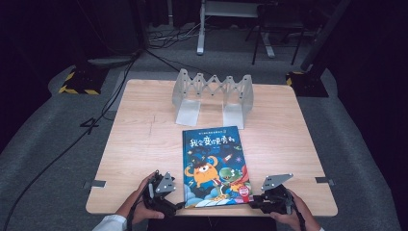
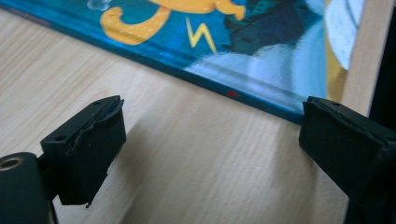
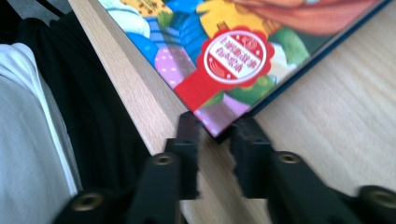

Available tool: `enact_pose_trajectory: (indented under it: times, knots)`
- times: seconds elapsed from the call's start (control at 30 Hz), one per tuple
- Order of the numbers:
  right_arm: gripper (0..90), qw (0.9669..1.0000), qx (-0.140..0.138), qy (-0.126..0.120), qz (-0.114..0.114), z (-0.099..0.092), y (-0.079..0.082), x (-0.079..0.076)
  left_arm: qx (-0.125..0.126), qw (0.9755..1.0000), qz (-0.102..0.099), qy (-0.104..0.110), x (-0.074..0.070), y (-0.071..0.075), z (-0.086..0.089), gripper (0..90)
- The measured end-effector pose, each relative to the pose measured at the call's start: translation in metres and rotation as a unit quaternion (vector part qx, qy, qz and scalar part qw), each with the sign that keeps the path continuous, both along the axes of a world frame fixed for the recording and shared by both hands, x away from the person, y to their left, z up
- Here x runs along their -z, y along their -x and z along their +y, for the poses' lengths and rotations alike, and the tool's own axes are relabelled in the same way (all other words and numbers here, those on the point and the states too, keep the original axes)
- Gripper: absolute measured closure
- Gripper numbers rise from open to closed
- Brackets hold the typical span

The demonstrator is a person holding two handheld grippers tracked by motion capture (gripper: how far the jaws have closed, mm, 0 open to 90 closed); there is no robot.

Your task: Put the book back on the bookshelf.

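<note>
Both tools lay nearest: the right tool (image 3: 215, 135) nearly closed around the picture book's (image 1: 214, 166) corner, the left tool (image 2: 210, 135) open beside its spine. Behind stood a folding rack (image 1: 213, 94) on the bench (image 1: 144, 134).

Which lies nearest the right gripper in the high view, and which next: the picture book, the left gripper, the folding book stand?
1. Picture book: its near right corner sits at the right gripper's tips.
2. Left gripper: across the book, at its near left corner.
3. Folding book stand: at the table's far edge.
</note>
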State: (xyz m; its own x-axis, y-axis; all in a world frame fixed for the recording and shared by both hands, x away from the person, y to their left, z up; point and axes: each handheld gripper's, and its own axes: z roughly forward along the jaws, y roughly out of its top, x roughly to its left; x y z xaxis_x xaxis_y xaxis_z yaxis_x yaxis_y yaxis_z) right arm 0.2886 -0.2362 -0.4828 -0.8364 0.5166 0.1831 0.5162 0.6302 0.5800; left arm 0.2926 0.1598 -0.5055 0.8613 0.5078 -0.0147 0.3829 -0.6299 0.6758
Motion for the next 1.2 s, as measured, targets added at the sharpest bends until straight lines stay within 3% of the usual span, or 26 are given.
enact_pose_trajectory:
  times: [0.1, 0.17, 0.3, 0.4, 0.57, 0.7, 1.0, 1.1, 1.2]
  knots:
    - [56.1, 0.9999, -0.007, -0.007, -0.005, 0.000, -0.004, -0.001, -0.013, 0.9999, 0.000, 0.002, 0.000, -0.004, 0.005, 7.6]
    - [50.5, 0.9993, -0.004, -0.036, 0.003, -0.001, -0.009, -0.001, -0.017, 0.9999, -0.001, 0.001, 0.000, -0.005, 0.006, 7.6]
    - [39.7, 0.9976, 0.012, -0.066, 0.017, -0.002, -0.023, -0.005, -0.018, 0.9998, -0.001, 0.001, 0.000, -0.007, 0.007, 7.6]
    - [38.8, 0.9970, 0.012, -0.073, 0.022, 0.000, -0.031, -0.008, -0.018, 0.9998, -0.001, 0.001, 0.000, -0.007, 0.007, 7.6]
    - [36.7, 0.9934, 0.019, -0.109, 0.032, 0.010, -0.058, -0.010, -0.018, 0.9998, -0.001, 0.001, 0.000, -0.007, 0.007, 7.6]
    - [36.3, 0.9908, 0.009, -0.132, 0.029, 0.015, -0.073, -0.011, -0.017, 0.9999, -0.001, 0.001, 0.000, -0.007, 0.007, 7.6]
    - [29.9, 0.9869, -0.027, -0.156, 0.031, 0.031, -0.103, -0.006, -0.016, 0.9999, 0.000, 0.002, 0.000, -0.008, 0.007, 7.5]
    - [30.2, 0.9862, -0.031, -0.160, 0.028, 0.038, -0.111, -0.005, -0.017, 0.9999, 0.000, 0.001, 0.000, -0.008, 0.007, 7.5]
    - [35.9, 0.9854, -0.034, -0.165, 0.024, 0.042, -0.112, -0.008, -0.017, 0.9999, 0.000, 0.001, 0.000, -0.008, 0.007, 7.6]
